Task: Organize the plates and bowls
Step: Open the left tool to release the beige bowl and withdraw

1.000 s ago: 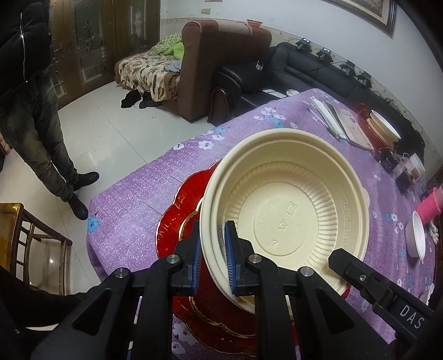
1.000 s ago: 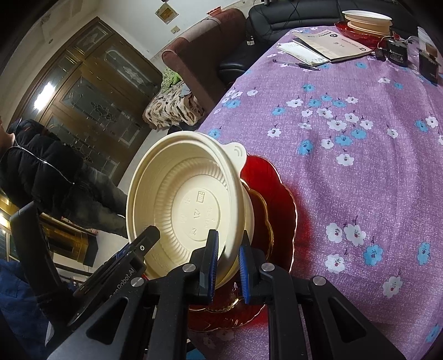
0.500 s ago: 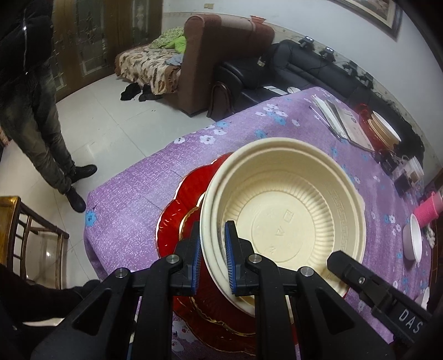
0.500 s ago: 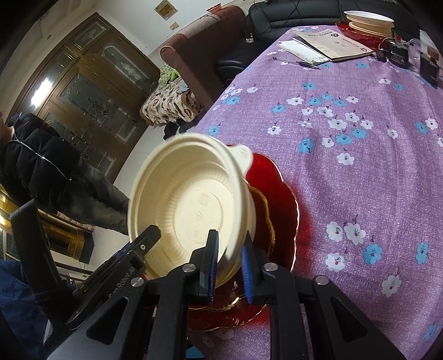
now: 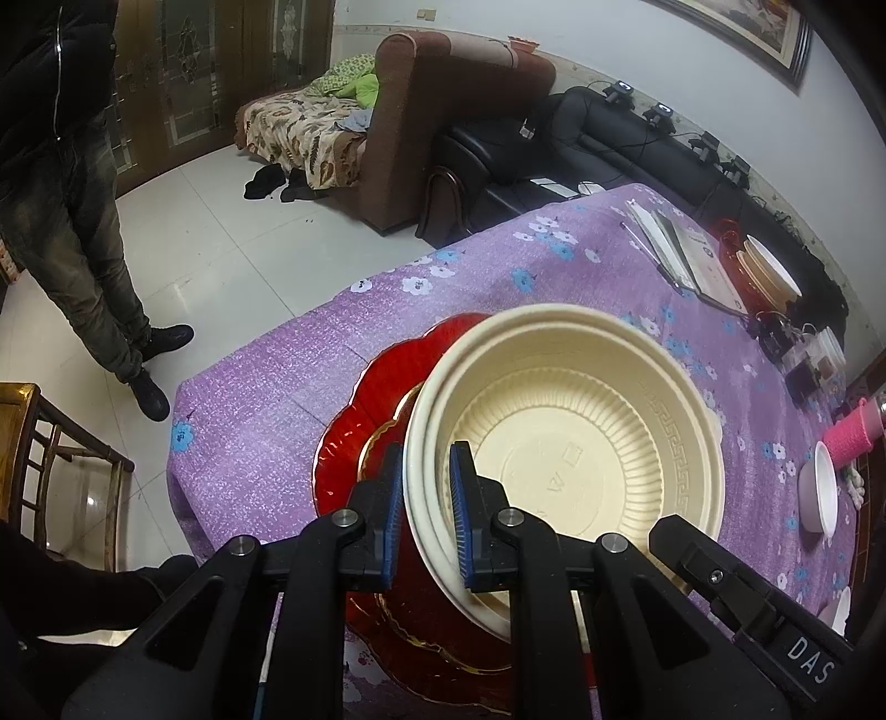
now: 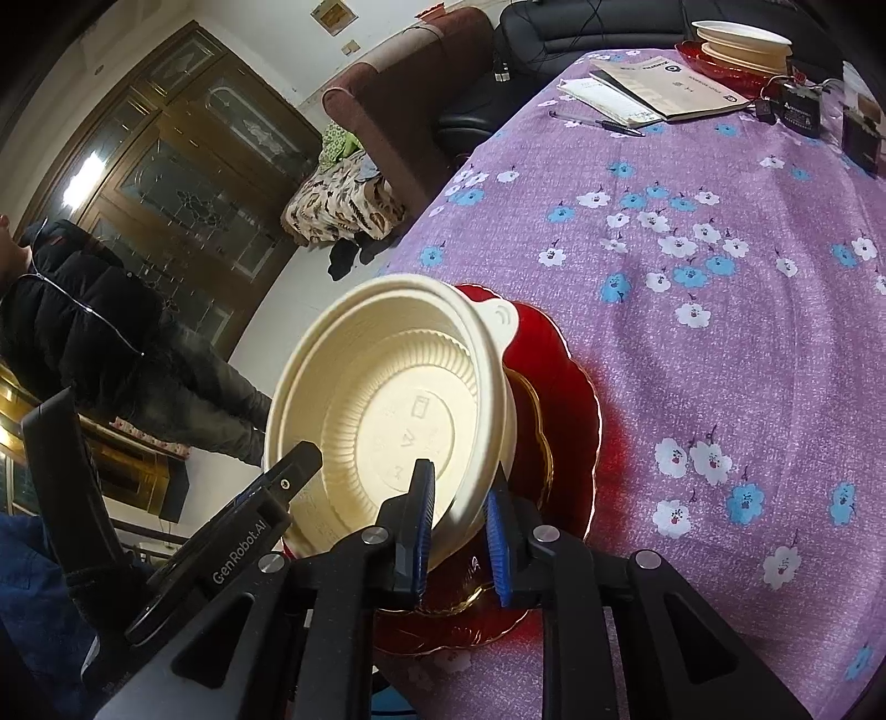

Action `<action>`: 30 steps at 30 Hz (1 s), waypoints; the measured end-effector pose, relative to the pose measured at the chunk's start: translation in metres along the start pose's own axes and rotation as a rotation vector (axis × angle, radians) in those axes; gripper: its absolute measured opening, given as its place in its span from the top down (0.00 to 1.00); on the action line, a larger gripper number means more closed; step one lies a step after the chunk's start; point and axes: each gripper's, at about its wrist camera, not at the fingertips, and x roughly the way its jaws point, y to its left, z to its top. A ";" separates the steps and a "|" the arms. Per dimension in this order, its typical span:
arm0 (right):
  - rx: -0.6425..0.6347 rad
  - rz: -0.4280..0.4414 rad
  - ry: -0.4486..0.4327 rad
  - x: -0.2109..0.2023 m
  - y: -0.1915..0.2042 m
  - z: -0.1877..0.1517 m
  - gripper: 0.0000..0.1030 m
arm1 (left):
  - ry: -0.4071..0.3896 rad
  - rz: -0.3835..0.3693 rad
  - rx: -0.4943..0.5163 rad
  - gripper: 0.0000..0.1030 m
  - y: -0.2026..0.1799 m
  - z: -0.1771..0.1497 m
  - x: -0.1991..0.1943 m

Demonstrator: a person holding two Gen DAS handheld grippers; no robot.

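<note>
A cream plastic bowl (image 5: 581,443) (image 6: 387,399) rests tilted on a stack of red, gold-rimmed plates (image 5: 365,399) (image 6: 565,399) at the near corner of the purple flowered table. My left gripper (image 5: 426,509) straddles the bowl's near rim. Its blue pads still touch the rim while the jaws are opening. From the other side, my right gripper (image 6: 457,520) straddles the rim as well. Its jaws are opening too, the wall is still between them, and the outer pad stands just off it. The rim shows a double edge, as of two nested bowls.
At the far end of the table stand a second stack of plates and bowls (image 5: 769,271) (image 6: 742,41), booklets (image 5: 686,255) and a pen. A white dish (image 5: 819,493) and a pink roll lie to the right. A person (image 5: 66,166) stands by the table corner, near a wooden chair (image 5: 50,454).
The bowl has sunk lower onto the red plates. The right gripper's jaws have spread a little around the rim, and the left's only slightly.
</note>
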 end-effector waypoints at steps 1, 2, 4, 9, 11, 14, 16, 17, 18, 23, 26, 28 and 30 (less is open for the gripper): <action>-0.005 0.000 0.001 -0.001 0.001 0.000 0.79 | -0.004 -0.002 -0.003 0.83 0.000 0.001 -0.001; -0.006 -0.001 0.001 -0.002 0.001 0.000 0.78 | -0.012 -0.001 -0.005 0.83 0.001 0.001 -0.002; -0.006 0.003 -0.005 -0.004 0.003 0.000 0.70 | -0.018 0.000 -0.003 0.83 0.000 0.001 -0.004; -0.010 0.003 -0.016 -0.009 0.004 0.000 0.68 | -0.023 -0.006 -0.014 0.72 0.001 0.001 -0.006; -0.003 0.001 -0.017 -0.010 0.003 0.000 0.65 | -0.030 -0.010 -0.027 0.63 0.003 0.002 -0.007; 0.002 0.001 -0.028 -0.014 0.002 0.000 0.64 | -0.042 -0.018 -0.054 0.47 0.005 0.003 -0.010; 0.014 0.007 -0.045 -0.020 0.001 0.000 0.57 | -0.056 -0.024 -0.064 0.47 0.005 0.004 -0.013; 0.019 0.015 -0.053 -0.022 0.000 0.000 0.55 | -0.062 -0.027 -0.068 0.47 0.005 0.005 -0.015; 0.026 0.031 -0.068 -0.026 -0.002 0.000 0.51 | -0.077 -0.027 -0.073 0.46 0.004 0.005 -0.017; 0.082 0.051 -0.155 -0.044 -0.015 -0.001 0.28 | -0.145 -0.071 -0.052 0.29 -0.009 0.004 -0.032; 0.133 0.063 -0.166 -0.051 -0.028 -0.002 0.27 | -0.177 -0.094 -0.013 0.28 -0.022 0.001 -0.041; 0.158 0.059 -0.178 -0.057 -0.036 -0.003 0.26 | -0.174 -0.119 0.024 0.28 -0.035 0.001 -0.045; 0.174 0.046 -0.194 -0.063 -0.043 -0.005 0.23 | -0.168 -0.158 0.068 0.28 -0.051 -0.001 -0.048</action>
